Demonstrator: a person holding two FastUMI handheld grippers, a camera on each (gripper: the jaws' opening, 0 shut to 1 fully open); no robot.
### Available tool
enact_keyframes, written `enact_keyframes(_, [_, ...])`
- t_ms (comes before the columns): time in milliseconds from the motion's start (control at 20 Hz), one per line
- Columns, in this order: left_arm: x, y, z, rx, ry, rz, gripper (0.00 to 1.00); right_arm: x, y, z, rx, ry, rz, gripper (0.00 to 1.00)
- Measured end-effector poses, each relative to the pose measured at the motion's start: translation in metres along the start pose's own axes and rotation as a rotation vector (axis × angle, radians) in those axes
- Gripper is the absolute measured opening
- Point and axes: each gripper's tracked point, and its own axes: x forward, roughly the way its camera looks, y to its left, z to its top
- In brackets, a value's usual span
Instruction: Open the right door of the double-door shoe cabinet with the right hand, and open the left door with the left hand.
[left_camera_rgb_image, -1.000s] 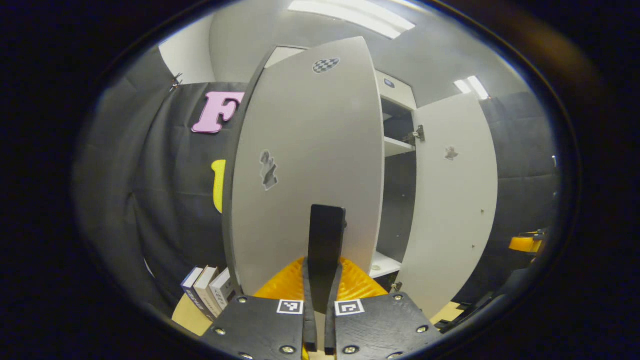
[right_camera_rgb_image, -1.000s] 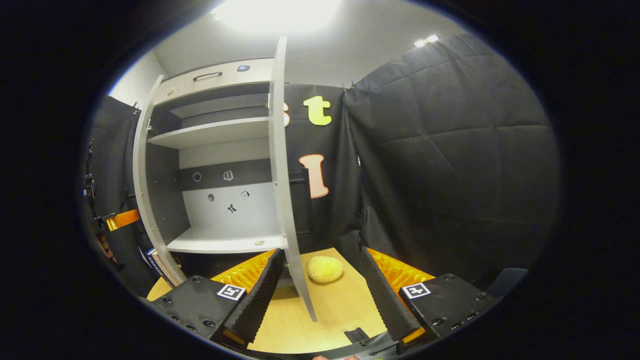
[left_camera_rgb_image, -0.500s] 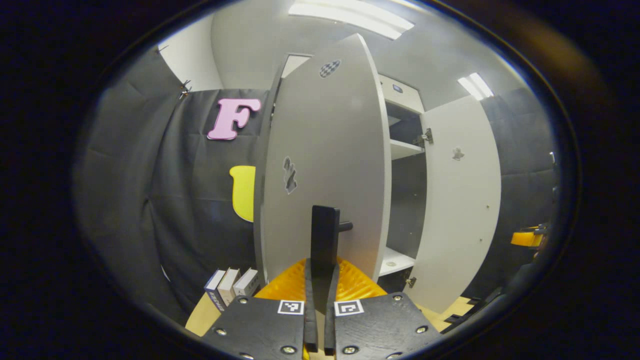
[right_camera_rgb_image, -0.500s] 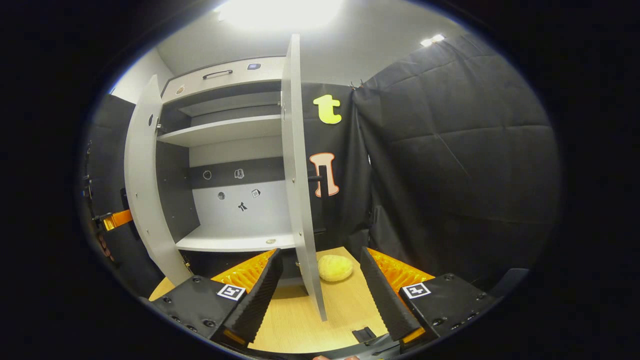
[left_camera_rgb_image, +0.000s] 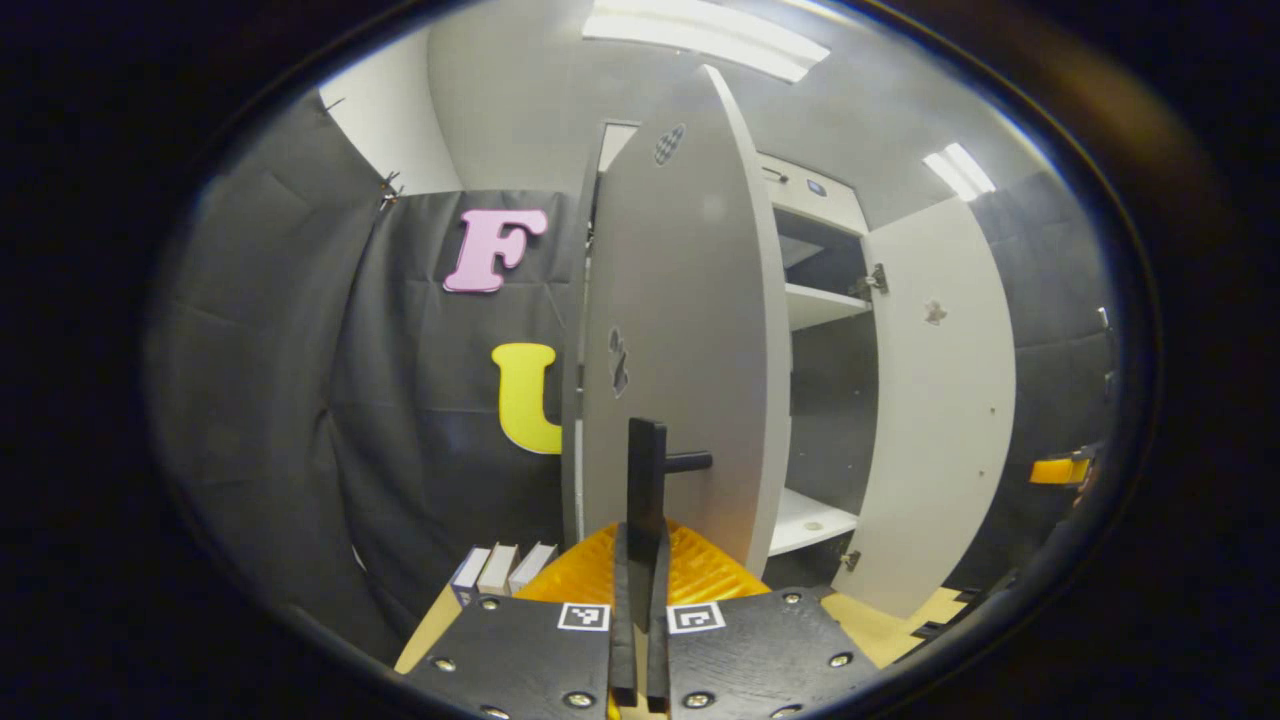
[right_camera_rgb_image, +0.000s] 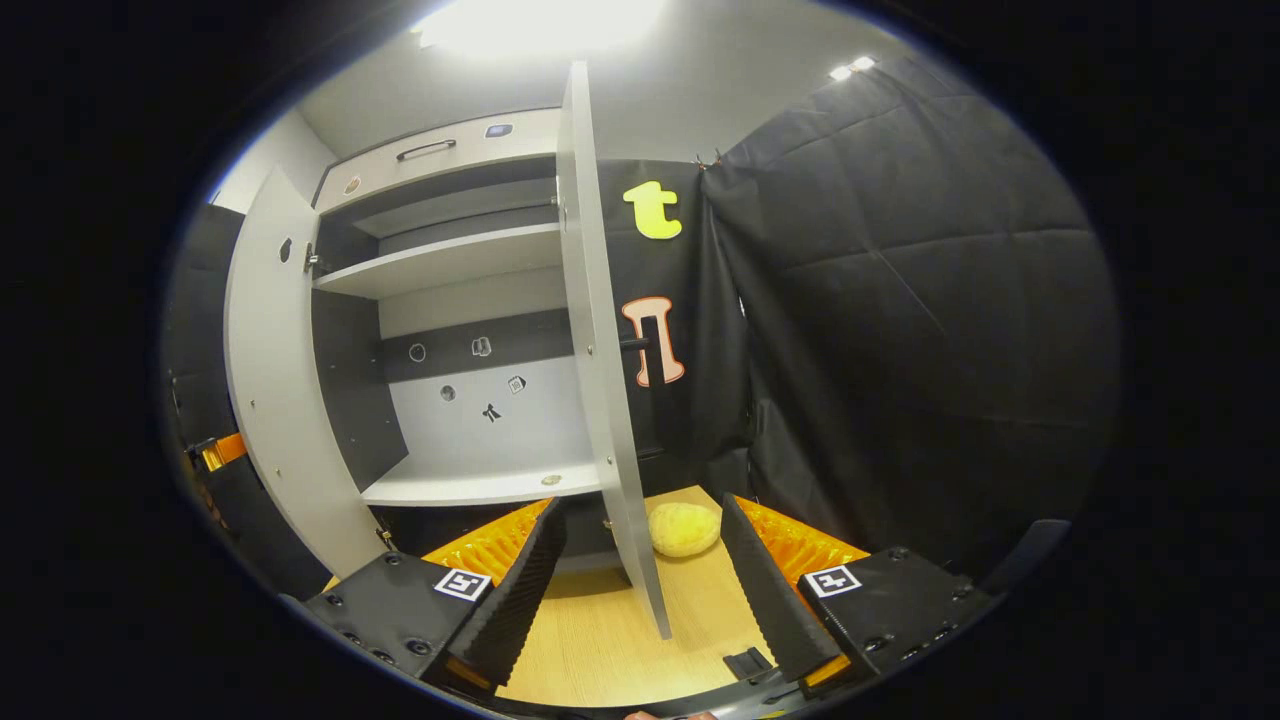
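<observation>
My left gripper (left_camera_rgb_image: 641, 560) pinches the left door's handle (left_camera_rgb_image: 647, 490) while my right gripper (right_camera_rgb_image: 640, 560) gapes wide astride the right door (right_camera_rgb_image: 600, 360), so overswinging risks straining hinges.

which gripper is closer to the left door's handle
Left. The left gripper is shut on the left door handle; the right gripper straddles the right door edge, open.
</observation>
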Motion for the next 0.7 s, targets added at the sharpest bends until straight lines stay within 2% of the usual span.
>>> enact_keyframes(100, [-0.001, 0.014, -0.002, -0.009, 0.006, 0.039, 0.05, -0.001, -0.001, 0.000, 0.002, 0.001, 0.008, 0.98])
enact_keyframes(150, [-0.002, 0.024, -0.002, -0.008, 0.002, 0.060, 0.06, -0.001, -0.001, 0.001, -0.002, -0.003, 0.010, 0.92])
enact_keyframes(200, [-0.004, 0.035, -0.002, -0.005, 0.005, 0.090, 0.06, -0.001, -0.001, 0.001, -0.009, -0.007, 0.012, 0.92])
enact_keyframes(250, [-0.003, 0.039, -0.007, -0.033, 0.018, 0.084, 0.04, -0.001, -0.002, 0.001, -0.020, -0.009, 0.013, 0.93])
enact_keyframes(300, [-0.002, 0.027, -0.007, -0.091, 0.011, 0.029, 0.04, -0.002, -0.003, 0.002, -0.031, -0.010, 0.010, 0.98])
enact_keyframes(350, [-0.004, 0.016, -0.003, -0.145, 0.004, 0.009, 0.05, -0.002, -0.003, 0.003, -0.042, -0.007, 0.007, 0.98])
enact_keyframes(400, [-0.003, 0.012, -0.003, -0.164, 0.005, 0.013, 0.05, -0.003, -0.003, 0.003, -0.048, -0.007, 0.004, 0.92])
enact_keyframes(500, [-0.003, 0.018, -0.003, -0.163, 0.009, 0.015, 0.05, -0.004, -0.003, 0.004, -0.051, -0.010, -0.002, 0.92])
enact_keyframes(550, [-0.002, 0.022, -0.007, -0.153, 0.015, 0.023, 0.03, -0.004, -0.003, 0.004, -0.052, -0.009, -0.003, 0.98])
enact_keyframes(700, [-0.006, 0.023, -0.013, -0.153, 0.049, 0.041, 0.05, -0.004, -0.004, 0.004, -0.068, -0.003, -0.008, 0.98])
